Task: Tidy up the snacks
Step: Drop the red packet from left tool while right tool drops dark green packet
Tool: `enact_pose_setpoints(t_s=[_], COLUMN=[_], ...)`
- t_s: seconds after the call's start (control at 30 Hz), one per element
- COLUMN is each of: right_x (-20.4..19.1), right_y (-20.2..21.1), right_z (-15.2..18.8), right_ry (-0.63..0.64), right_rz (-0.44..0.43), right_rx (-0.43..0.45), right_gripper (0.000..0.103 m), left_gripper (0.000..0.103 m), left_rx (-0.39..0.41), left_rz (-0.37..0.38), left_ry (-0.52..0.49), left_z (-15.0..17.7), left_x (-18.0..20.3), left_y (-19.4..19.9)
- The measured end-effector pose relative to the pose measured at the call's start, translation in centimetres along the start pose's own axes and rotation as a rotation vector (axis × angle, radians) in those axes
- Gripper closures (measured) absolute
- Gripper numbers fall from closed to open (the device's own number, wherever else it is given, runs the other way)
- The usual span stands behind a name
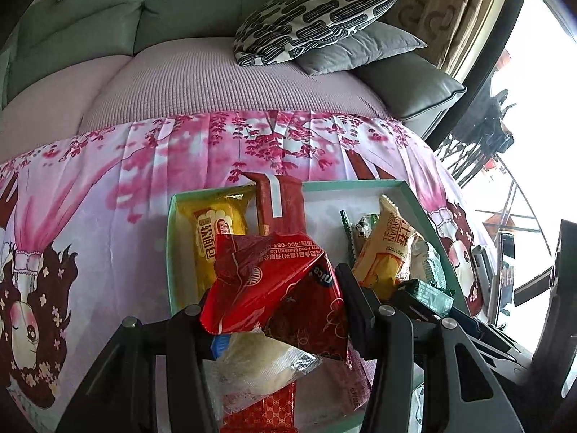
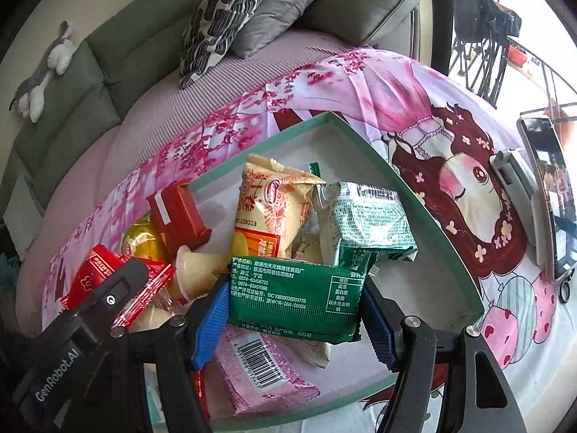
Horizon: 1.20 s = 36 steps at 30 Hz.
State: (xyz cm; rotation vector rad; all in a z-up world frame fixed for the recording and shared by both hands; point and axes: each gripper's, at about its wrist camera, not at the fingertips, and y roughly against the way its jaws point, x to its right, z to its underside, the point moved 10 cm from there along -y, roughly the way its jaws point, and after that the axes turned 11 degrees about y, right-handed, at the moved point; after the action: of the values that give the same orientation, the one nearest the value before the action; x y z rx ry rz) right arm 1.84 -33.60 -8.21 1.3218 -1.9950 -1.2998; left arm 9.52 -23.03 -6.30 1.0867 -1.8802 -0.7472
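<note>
A crumpled red snack packet [image 1: 277,288] and a flat green snack packet [image 2: 295,297] are held above the mint-green box [image 2: 425,223] full of snacks.

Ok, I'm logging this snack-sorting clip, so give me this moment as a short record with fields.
surface: pink cartoon-print cloth over a table, sofa behind
container: shallow green-rimmed box holding the snacks
left gripper: shut on red snack packet, above the box
right gripper: shut on green snack packet, above the box
in box: yellow bread packet, red carton, pale green packet, pink packet
outside box: phone on stand
</note>
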Motion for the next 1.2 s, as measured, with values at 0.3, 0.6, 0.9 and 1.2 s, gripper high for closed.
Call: enact_pose_setpoints(t_s=[0.3, 0.6, 0.9, 1.2], right_x=[-0.1, -0.2, -0.7, -2.1], right_y=[-1.1, -1.1, -0.2, 2.2], right_z=[0.5, 0.7, 1.3, 3.0], right_ry=[0.033, 0.045, 0.062, 0.102], right_rz=[0.029, 0.026, 0.027, 0.024], right_rx=[-0.031, -0.031, 0.001, 0.063], right_gripper=[0.032, 0.029, 0.008, 0.000], left_gripper=[0.050, 0.029, 0.016, 0.007], left_rx=[-0.043, -0.014, 0.052, 0.122], left_rz=[-0.004, 0.008, -0.084, -0.282], left_ry=[0.038, 0.062, 0.122, 0.171], left_z=[0.4, 0.0, 0.3, 3.2], left_x=[-0.9, -1.5, -5.6, -11.9], left_y=[-1.4, 0.2, 3.6, 7.0])
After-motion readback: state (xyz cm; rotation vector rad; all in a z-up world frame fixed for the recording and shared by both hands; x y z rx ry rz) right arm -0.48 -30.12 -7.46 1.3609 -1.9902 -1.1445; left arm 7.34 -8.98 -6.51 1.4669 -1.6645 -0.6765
